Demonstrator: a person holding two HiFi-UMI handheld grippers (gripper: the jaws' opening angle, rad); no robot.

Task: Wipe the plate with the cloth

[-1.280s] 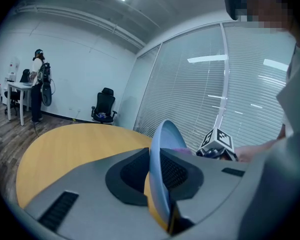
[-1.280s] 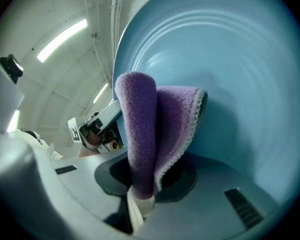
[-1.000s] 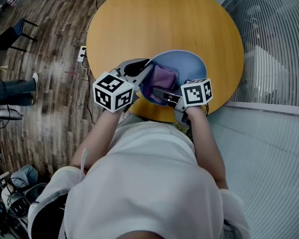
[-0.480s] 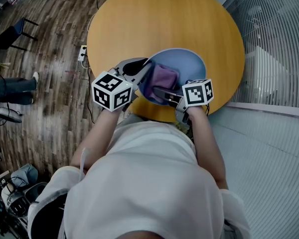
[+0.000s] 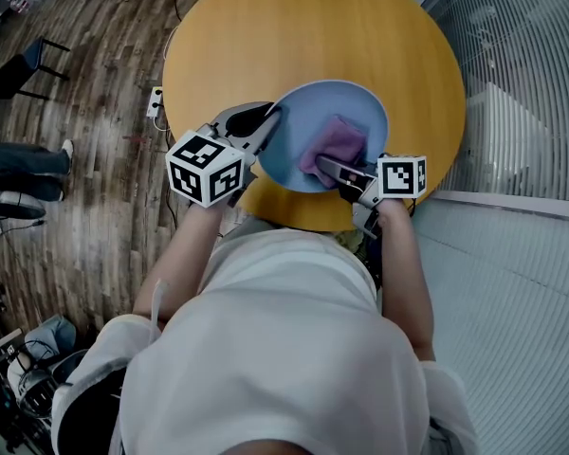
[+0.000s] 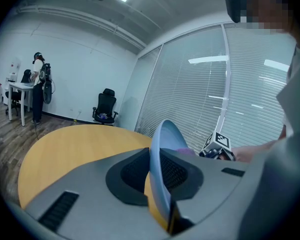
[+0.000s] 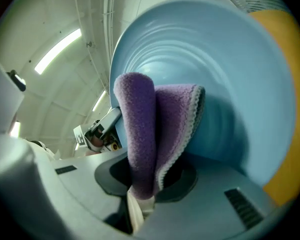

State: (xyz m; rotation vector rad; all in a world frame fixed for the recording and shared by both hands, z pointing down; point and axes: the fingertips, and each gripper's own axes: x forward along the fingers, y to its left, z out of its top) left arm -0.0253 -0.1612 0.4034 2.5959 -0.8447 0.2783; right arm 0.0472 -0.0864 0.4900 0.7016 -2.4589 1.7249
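Since 1 second ago, the right gripper [image 5: 328, 165] has swept the purple cloth [image 5: 338, 142], pinched in its jaws, toward 4 o'clock on the blue plate [image 5: 313, 112]. At 9 o'clock the left gripper [image 5: 263, 127] clamps the rim, and the plate seems tilted above the table [image 5: 313, 27].

Plate [image 5: 308, 121]: pale blue, with faint concentric rings. Cloth [image 5: 334, 143]: fuzzy purple, edged in whitish stitching. The table [image 5: 313, 27] was a warm honey-orange. The left gripper [image 5: 270, 118] and right gripper [image 5: 328, 165] were matt grey, each bearing black-and-white square markers. The floor [image 5: 95, 112] was dark brown planking streaked with grey. The person's shirt [image 5: 275, 349] was white, and the blinds [image 5: 512, 83] showed fine pale grey stripes.
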